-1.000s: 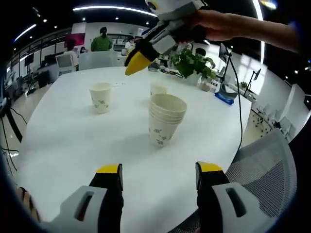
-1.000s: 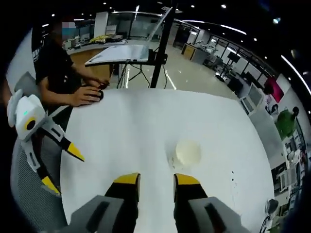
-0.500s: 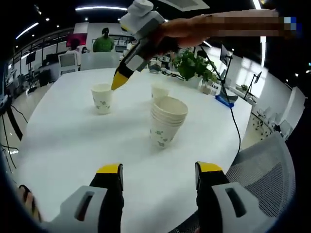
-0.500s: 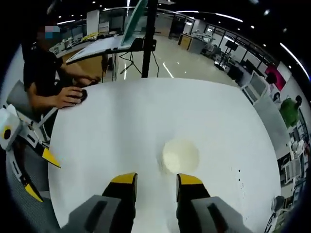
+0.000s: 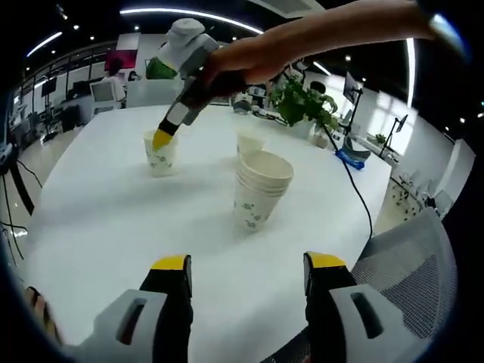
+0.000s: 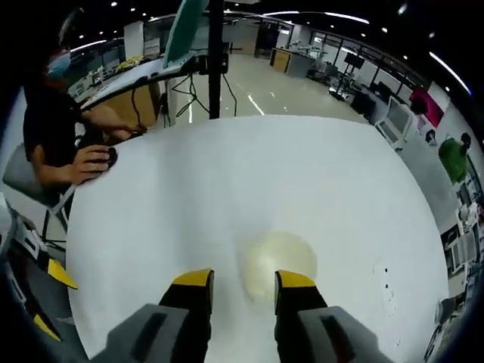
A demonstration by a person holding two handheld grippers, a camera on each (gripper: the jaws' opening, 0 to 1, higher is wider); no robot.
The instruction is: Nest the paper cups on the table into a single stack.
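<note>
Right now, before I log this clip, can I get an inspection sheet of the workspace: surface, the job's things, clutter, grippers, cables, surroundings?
Surface: white table, bare where visible, with a few small dark specks in the right gripper view.
Job's things: stack of cups near the middle; single cup to its left; another cup behind the stack.
Clutter: potted plant and small items at the far edge.
Grippers: left gripper open, low over the near edge, holding nothing; right gripper open, its tips at the single cup's rim.
Cables: a dark cable hangs across the table's right side.
Surroundings: open office; mesh chair; a person seated at the table edge.
</note>
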